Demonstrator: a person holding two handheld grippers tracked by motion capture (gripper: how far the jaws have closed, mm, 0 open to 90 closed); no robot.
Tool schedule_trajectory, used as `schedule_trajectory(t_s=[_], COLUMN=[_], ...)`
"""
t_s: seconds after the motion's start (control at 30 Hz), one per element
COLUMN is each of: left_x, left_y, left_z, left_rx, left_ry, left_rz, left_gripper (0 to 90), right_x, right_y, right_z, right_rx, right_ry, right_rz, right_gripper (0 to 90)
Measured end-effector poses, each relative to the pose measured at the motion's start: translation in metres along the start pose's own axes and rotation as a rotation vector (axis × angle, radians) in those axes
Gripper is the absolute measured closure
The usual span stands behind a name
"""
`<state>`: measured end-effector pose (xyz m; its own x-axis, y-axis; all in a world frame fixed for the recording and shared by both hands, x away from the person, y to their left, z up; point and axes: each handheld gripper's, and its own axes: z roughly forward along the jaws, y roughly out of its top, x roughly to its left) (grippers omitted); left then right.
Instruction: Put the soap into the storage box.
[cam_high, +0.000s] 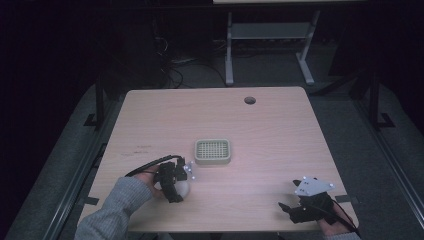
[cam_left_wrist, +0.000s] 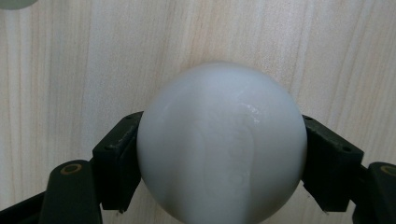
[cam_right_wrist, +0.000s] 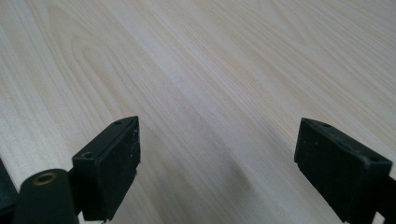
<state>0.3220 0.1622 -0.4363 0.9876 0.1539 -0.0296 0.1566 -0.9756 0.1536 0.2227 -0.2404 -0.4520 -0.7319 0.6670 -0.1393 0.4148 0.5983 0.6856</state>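
1. A person seated at a pale wooden table (cam_high: 280, 125) works a hand-held gripper in each hand, seen from the high view in a dim room.
2. The left gripper (cam_high: 172, 182), near the table's front-left area, is clamped on a smooth white ball (cam_left_wrist: 222, 144); in the left gripper view both black pads press against the ball's sides, with wood grain behind it.
3. From above, the ball (cam_high: 183, 187) peeks out pale beside the black jaws, low over the tabletop; whether it rests on the wood or is lifted just clear is hard to judge.
4. A small square cream tray with a grid-patterned inside (cam_high: 212, 151) sits near the table's middle, just beyond the left gripper and apart from it.
5. The right gripper (cam_high: 292, 209) lies at the front-right corner, its jaws spread wide over bare wood with nothing between them, as the right gripper view shows.
6. A grey sleeve (cam_high: 117, 207) covers the left forearm.
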Motion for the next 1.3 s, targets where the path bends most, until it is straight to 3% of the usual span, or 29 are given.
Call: schedule_trajectory(t_s=[0.53,1.3], left_x=[-0.002,0.004], left_y=[-0.001,0.002], left_z=[-0.002,-0.014], left_rx=[-0.005,-0.002], left_ry=[-0.032,-0.034], left_rz=[-0.003,0.012], left_gripper=[24.4,24.3], right_x=[0.000,-0.001], right_y=[0.000,-0.001], right_z=[0.000,0.000], right_rx=[-0.001,-0.003], right_ry=[-0.001,-0.001], right_rz=[0.003,0.003], right_gripper=[13.9,13.9])
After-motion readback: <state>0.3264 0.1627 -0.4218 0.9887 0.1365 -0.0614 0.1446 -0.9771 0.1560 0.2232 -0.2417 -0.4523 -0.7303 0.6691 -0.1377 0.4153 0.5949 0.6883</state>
